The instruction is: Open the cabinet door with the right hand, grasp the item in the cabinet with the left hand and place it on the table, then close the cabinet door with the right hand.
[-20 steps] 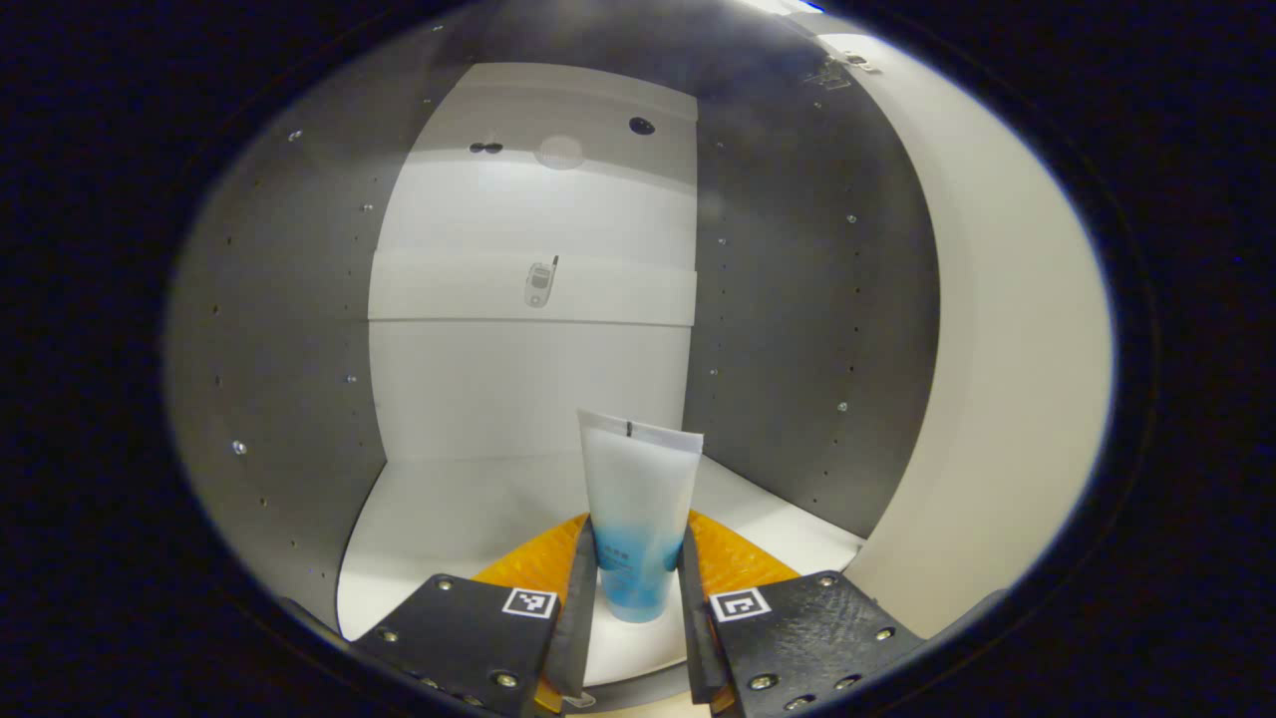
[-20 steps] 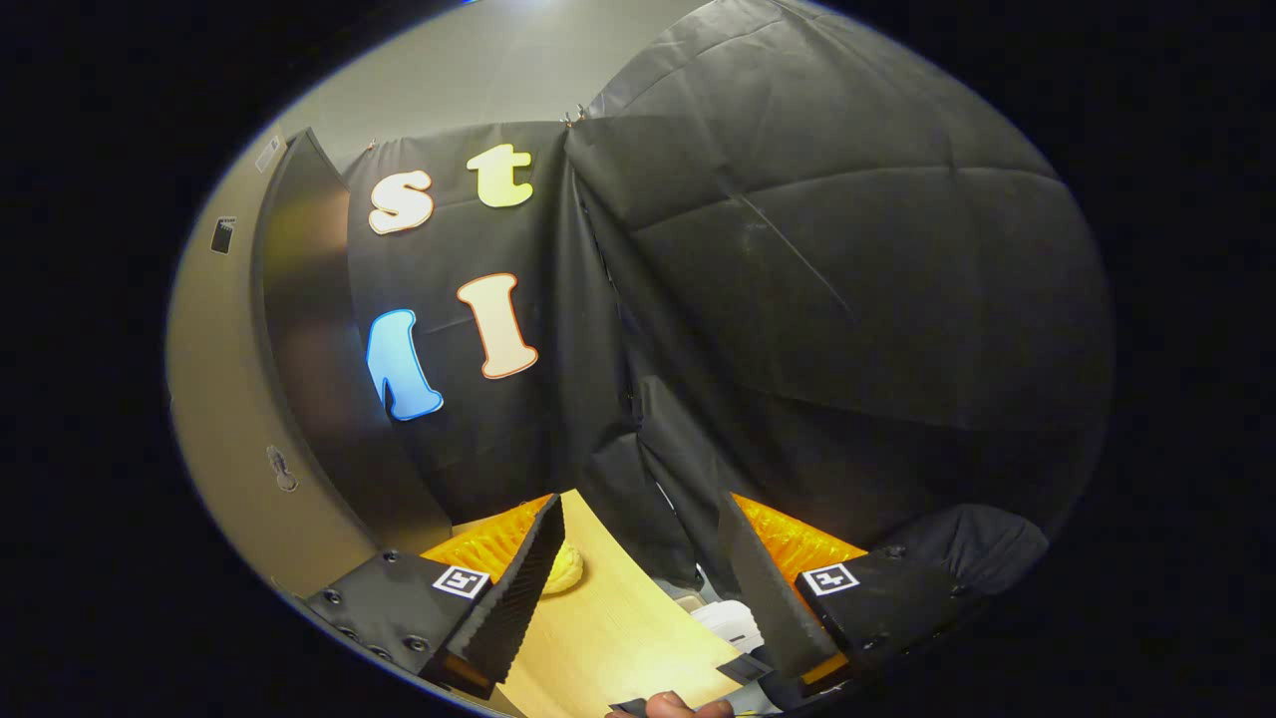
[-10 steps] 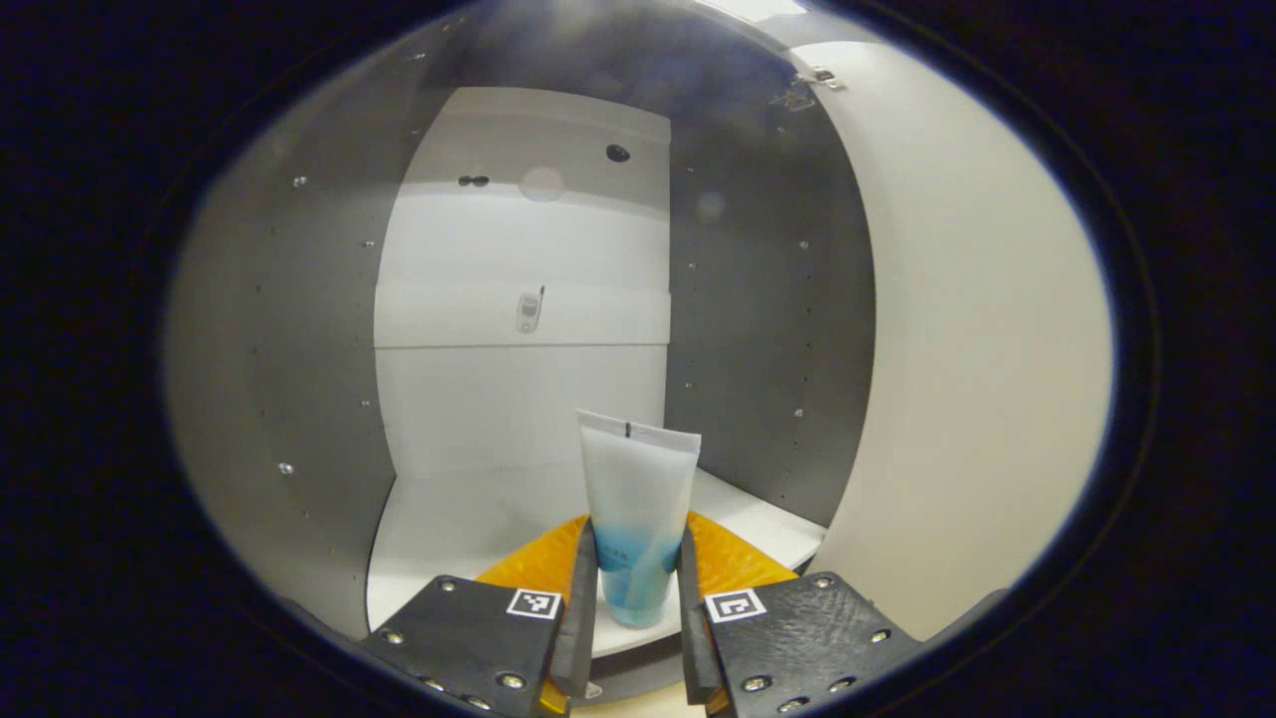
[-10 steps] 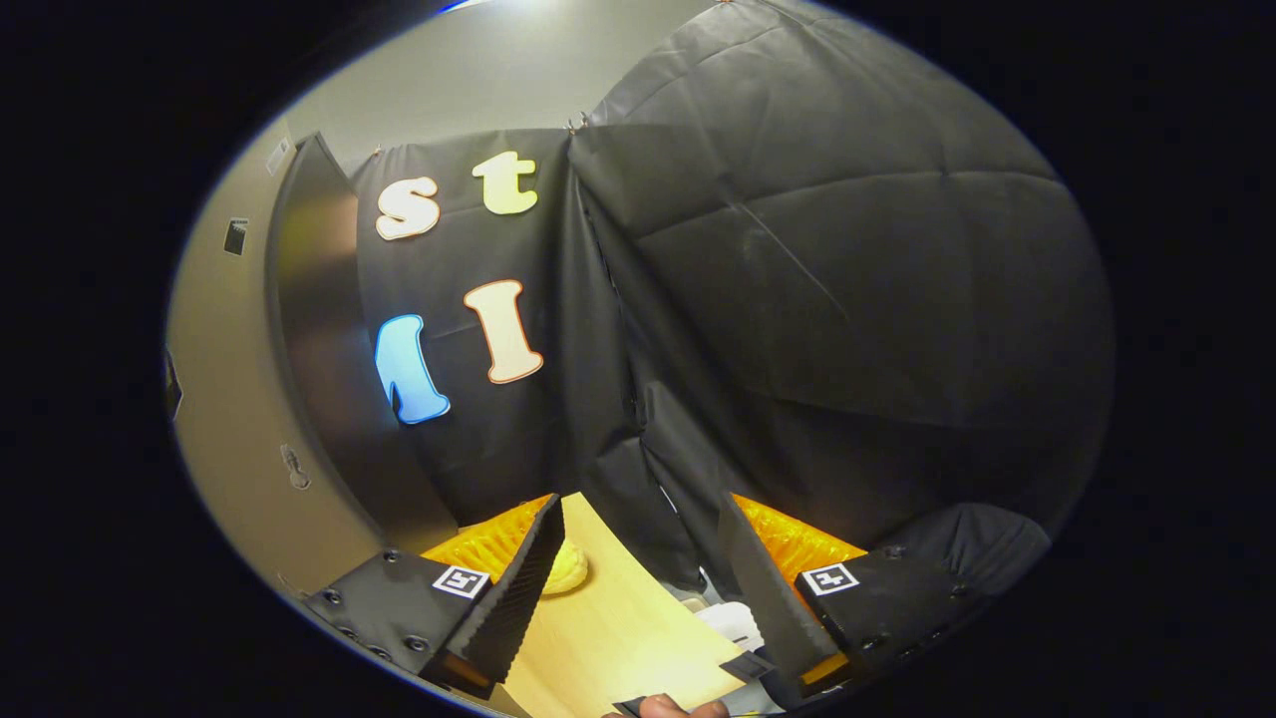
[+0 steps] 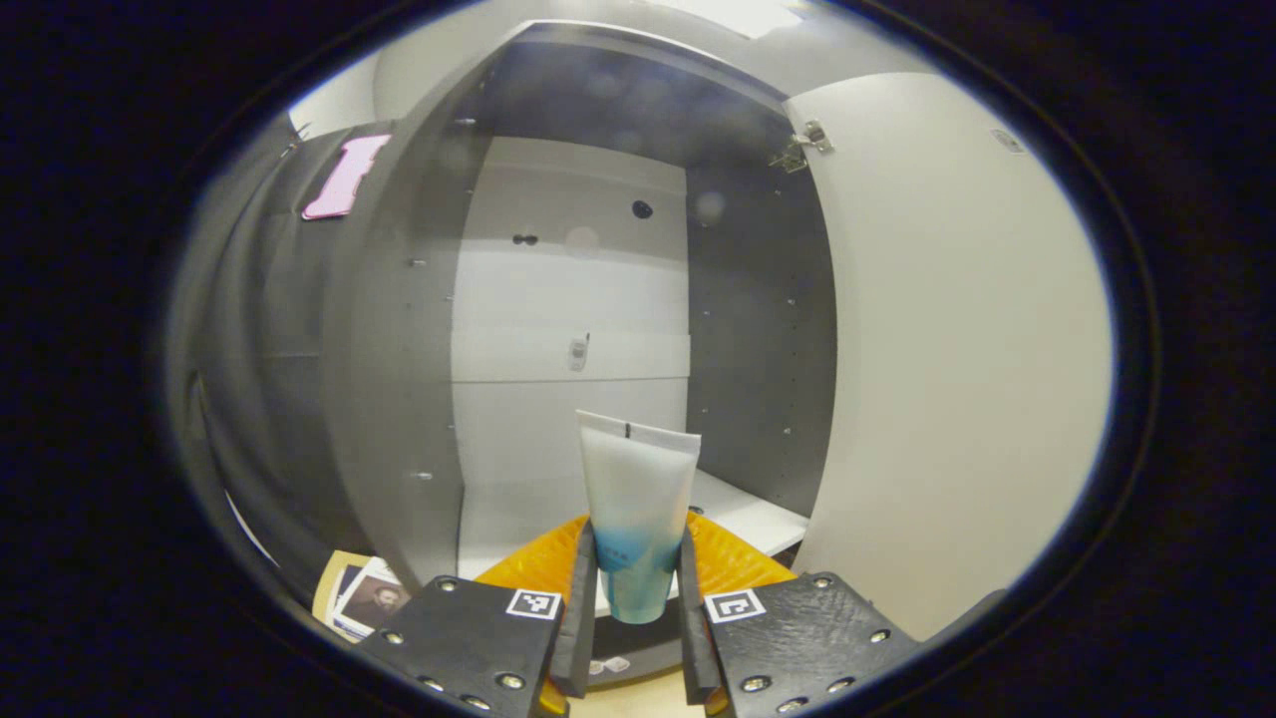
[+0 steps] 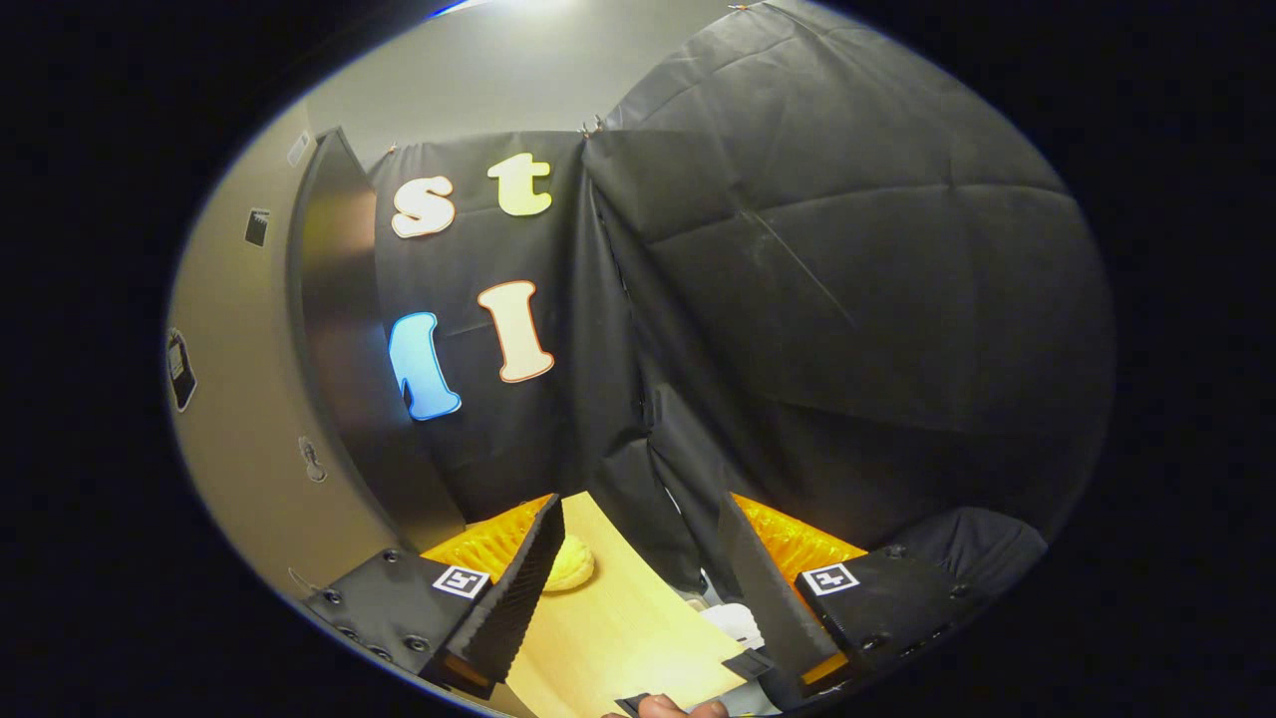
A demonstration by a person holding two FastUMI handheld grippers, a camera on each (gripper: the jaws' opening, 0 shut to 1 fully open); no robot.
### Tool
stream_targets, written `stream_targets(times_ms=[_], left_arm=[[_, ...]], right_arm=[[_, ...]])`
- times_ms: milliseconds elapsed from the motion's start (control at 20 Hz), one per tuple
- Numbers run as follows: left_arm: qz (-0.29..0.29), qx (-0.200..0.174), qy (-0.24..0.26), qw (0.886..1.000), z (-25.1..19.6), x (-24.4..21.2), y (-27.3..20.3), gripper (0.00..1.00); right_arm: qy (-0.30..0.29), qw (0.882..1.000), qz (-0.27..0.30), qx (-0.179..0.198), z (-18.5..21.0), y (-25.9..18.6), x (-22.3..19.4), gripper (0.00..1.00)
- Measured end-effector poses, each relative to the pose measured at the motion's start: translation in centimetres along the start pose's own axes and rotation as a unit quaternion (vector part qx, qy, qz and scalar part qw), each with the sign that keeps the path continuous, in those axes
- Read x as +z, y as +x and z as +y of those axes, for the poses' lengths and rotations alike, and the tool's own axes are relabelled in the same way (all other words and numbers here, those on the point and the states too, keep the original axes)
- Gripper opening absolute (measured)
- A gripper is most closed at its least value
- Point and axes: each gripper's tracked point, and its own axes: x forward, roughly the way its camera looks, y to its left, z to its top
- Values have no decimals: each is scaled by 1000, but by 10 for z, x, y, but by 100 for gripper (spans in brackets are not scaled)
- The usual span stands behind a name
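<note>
In the left gripper view my left gripper (image 5: pixel 632 608) is shut on a white-and-blue tube (image 5: pixel 636 499), held upright with its crimped end up, just in front of the open cabinet (image 5: pixel 568 329). The cabinet's white floor shelf (image 5: pixel 738 519) lies behind the tube. The cabinet door (image 5: pixel 947 349) stands open at the right. In the right gripper view my right gripper (image 6: pixel 638 588) is open with nothing between its fingers, hovering over the wooden table (image 6: pixel 618 638); the door (image 6: pixel 239 419) rises at its left, seen nearly edge-on.
A pale round bun-like object (image 6: pixel 568 568) lies on the table by my right gripper's left finger. Printed cards (image 5: pixel 364 598) lie on the table left of the cabinet. White objects (image 6: pixel 733 623) sit near the table's far edge. A fingertip (image 6: pixel 668 708) shows at the bottom.
The left gripper has drawn back out of the cabinet with the tube; the cabinet's outer left side and the cards have come into view. The right gripper has barely shifted.
</note>
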Motion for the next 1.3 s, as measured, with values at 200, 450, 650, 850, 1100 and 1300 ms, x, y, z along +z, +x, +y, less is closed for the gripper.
stream_targets(times_ms=[200, 450, 650, 850, 1100, 1300], left_arm=[[1, 36, -2, 999, 25, -23, -44, 38], [21, 81, -17, 996, 53, -90, -83, 38], [34, 108, -29, 993, 67, -148, -106, 34], [74, 141, -39, 986, 72, -218, -123, 38], [102, 186, -53, 976, 76, -286, -127, 35], [112, 200, -34, 973, 74, -320, -135, 35]], right_arm=[[2, 1000, -3, 8, 9, -6, 2, 93], [-2, 1000, -7, 17, 20, -23, 5, 93], [-5, 1000, -12, 9, 14, -44, 4, 92], [-11, 1000, -2, 5, 10, -60, -11, 98], [-11, 1000, -4, -5, 10, -68, -19, 92], [-13, 1000, -13, -12, 12, -77, -28, 92]])
